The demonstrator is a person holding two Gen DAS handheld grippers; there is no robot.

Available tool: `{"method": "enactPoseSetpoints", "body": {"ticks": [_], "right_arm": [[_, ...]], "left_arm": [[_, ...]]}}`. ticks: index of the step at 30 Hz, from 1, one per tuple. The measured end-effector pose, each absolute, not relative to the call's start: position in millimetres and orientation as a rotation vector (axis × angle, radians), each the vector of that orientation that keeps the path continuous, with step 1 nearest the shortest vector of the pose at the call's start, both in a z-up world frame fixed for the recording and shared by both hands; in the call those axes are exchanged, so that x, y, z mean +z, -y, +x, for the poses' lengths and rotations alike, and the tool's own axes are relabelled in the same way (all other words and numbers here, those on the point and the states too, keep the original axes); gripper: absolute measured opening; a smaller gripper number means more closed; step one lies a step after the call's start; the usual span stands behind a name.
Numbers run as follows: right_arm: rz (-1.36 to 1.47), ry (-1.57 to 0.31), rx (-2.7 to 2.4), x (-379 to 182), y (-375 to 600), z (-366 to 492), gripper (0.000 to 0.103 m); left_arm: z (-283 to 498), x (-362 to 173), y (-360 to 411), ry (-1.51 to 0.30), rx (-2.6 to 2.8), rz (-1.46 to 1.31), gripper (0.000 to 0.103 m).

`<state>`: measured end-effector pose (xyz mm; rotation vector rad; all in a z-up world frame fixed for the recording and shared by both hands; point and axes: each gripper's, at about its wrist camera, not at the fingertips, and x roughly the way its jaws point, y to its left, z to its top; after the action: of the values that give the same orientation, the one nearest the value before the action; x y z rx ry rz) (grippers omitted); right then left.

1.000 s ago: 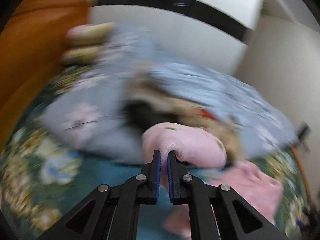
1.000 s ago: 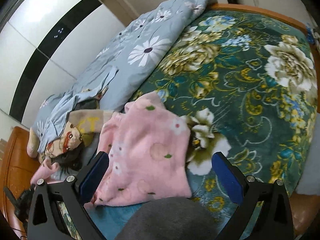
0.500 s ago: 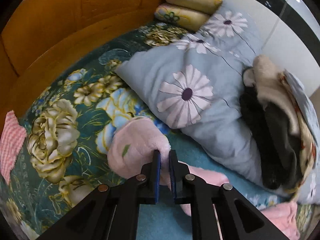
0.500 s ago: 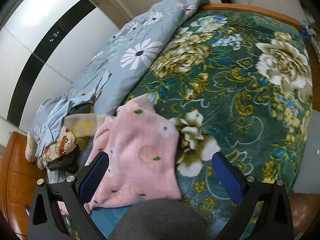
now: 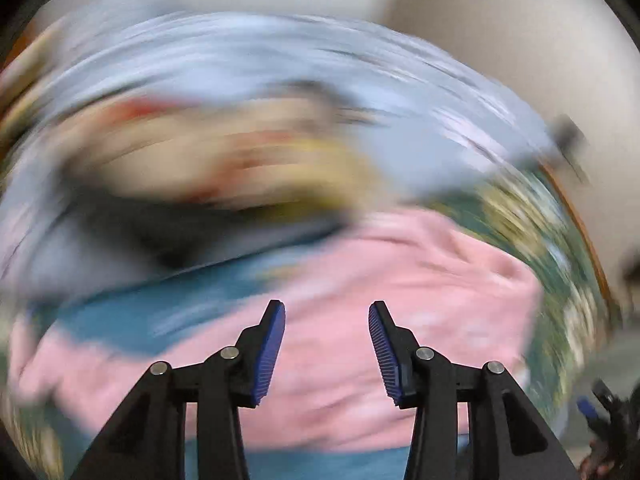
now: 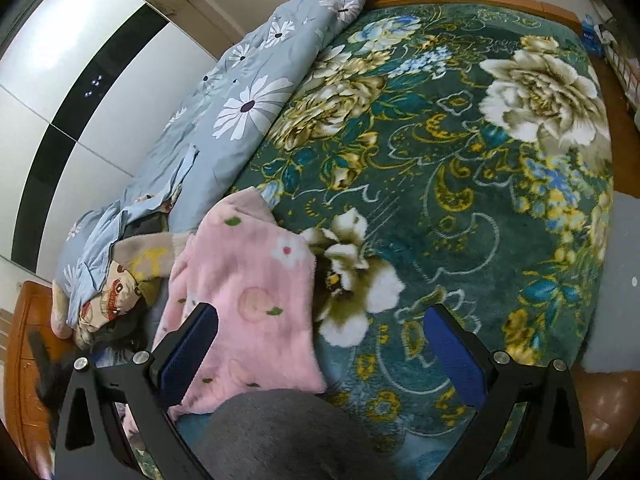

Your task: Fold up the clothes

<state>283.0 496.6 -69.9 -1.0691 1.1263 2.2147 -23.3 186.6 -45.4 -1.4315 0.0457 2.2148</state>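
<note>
A pink fleece garment with flower and fruit prints lies partly folded on the green floral bedspread. In the blurred left wrist view the pink garment spreads below and ahead of my left gripper, which is open and empty above it. My right gripper is open and empty, hovering over the garment's near right edge.
A heap of other clothes, beige, dark and printed, lies beside the pink garment. A light blue daisy quilt runs along the wall side. A grey shape sits low between the right fingers. The wooden bed frame is at left.
My left gripper has let go of the pink fabric and opened, and it is swinging fast so its view is blurred. The right gripper has barely moved.
</note>
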Motion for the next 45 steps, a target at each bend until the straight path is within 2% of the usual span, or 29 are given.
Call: {"method": "enactPoseSetpoints", "body": {"ticks": [6,11,12,13,15,20,22,27,31,34,36,39,42,45], "right_arm": [[-1.030,-1.182,2.139,-79.6,-513.9,318.4,0.103],[-1.004,-1.216,2.107,-84.0,-523.8,336.3,0.103],[-1.002,-1.219,2.104,-84.5,-524.3,339.3,0.103],[-0.999,-1.224,2.102,-84.8,-524.9,341.4,0.103],[-0.987,-1.237,2.098,-84.4,-526.1,344.3,0.103],[-0.957,-1.254,2.103,-80.7,-527.2,351.2,0.103],[-0.946,-1.238,2.128,-76.8,-522.7,353.3,0.103],[-0.939,-1.254,2.157,-76.3,-514.2,352.7,0.103],[-0.978,-1.262,2.202,-76.0,-504.2,334.1,0.103],[-1.021,-1.250,2.250,-73.3,-495.3,313.5,0.103],[-1.066,-1.232,2.298,-68.7,-487.5,289.4,0.103],[-1.140,-1.212,2.354,-62.5,-478.1,254.0,0.103],[-1.227,-1.164,2.400,-58.8,-467.3,223.8,0.103],[-1.354,-1.140,2.398,-67.5,-461.9,194.7,0.103]], "left_arm": [[-0.6,-56.7,-392.9,-0.312,1.900,-1.331,0.052],[1.1,-95.9,-455.5,-0.464,1.860,-1.429,0.052],[2.5,-100.4,-459.9,-0.488,1.870,-1.437,0.050],[7.5,-100.5,-461.5,-0.504,1.885,-1.417,0.035],[17.3,-98.2,-464.7,-0.528,1.908,-1.381,0.015],[27.4,-58.3,-444.1,-0.432,1.912,-1.251,0.010],[26.4,-14.8,-405.9,-0.246,1.922,-1.202,0.010],[31.9,83.6,-270.0,0.052,1.985,-0.971,0.010],[48.6,136.4,-151.6,0.131,2.173,-0.808,0.010],[71.6,149.6,-65.2,0.134,2.383,-0.767,0.010],[86.6,138.0,-11.5,0.162,2.510,-0.819,0.010],[106.0,84.4,63.8,0.321,2.632,-1.091,0.010],[129.9,4.5,120.7,0.401,2.707,-1.442,0.010],[156.3,-65.9,155.5,0.592,2.659,-1.711,0.010]]}}
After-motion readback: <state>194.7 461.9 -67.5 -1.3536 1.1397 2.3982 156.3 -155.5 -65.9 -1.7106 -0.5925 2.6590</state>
